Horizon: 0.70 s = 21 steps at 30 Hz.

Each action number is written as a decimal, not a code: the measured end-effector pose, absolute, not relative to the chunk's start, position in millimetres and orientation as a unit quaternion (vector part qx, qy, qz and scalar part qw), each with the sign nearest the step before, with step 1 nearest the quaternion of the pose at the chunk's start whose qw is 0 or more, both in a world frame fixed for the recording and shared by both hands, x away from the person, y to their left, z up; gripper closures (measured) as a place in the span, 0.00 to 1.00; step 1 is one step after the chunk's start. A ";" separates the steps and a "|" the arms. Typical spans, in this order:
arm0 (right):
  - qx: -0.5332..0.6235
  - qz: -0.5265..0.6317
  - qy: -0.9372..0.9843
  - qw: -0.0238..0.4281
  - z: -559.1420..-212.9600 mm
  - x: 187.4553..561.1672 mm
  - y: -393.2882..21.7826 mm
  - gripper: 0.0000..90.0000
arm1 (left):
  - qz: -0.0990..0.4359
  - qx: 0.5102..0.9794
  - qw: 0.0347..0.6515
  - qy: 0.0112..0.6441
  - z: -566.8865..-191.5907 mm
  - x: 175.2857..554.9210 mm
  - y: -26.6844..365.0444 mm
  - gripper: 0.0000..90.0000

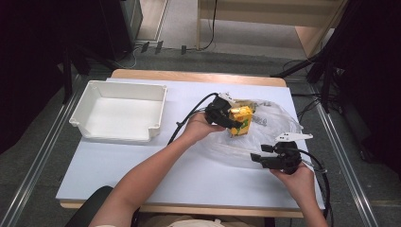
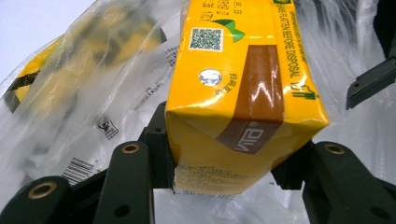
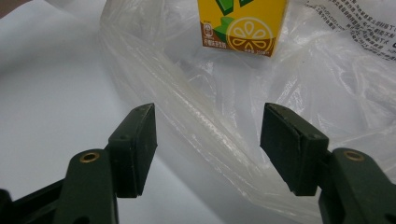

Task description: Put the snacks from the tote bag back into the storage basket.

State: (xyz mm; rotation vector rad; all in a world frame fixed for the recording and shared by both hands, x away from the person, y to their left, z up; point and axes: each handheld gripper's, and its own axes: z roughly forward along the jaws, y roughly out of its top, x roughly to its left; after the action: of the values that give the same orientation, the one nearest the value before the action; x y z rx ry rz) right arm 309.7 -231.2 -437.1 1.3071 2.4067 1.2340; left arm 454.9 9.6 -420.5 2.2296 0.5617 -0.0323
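A yellow drink carton (image 1: 241, 120) with a brown stripe and lemon print is held above a clear plastic bag (image 1: 265, 137) at the table's right. My left gripper (image 1: 227, 117) is shut on the carton (image 2: 238, 107), its jaws pressing both sides near one end. Another yellow pack (image 2: 70, 74) shows blurred inside the bag (image 2: 116, 107). My right gripper (image 1: 257, 156) stands open at the bag's near edge, and the crumpled plastic (image 3: 219, 121) lies between its jaws without being pinched. The carton's lower end (image 3: 240, 25) hangs ahead of it.
An empty white tray (image 1: 120, 111) sits at the table's left. The white table top (image 1: 142, 165) has free room in front and in the middle. Black cables (image 1: 187, 120) trail from both grippers. Dark stands and floor rails flank the table.
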 end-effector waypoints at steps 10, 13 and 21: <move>0.433 0.413 0.798 0.068 -437.0 311.0 -230.5 0.42 | -0.024 0.883 0.411 0.226 -408.4 453.4 14.3 0.58; 0.433 0.416 0.797 0.067 -436.8 311.9 -230.6 0.42 | -0.023 0.881 0.414 0.227 -403.2 451.1 16.4 0.58; 0.431 0.421 0.795 0.064 -437.0 313.6 -229.9 0.42 | -0.025 0.880 0.419 0.224 -390.8 446.0 22.8 0.58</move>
State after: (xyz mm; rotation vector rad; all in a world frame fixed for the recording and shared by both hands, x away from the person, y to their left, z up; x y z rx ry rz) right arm 313.6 -229.9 -437.0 1.3026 2.4013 1.2699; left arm 446.0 22.8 -390.8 2.2054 0.5615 -0.0638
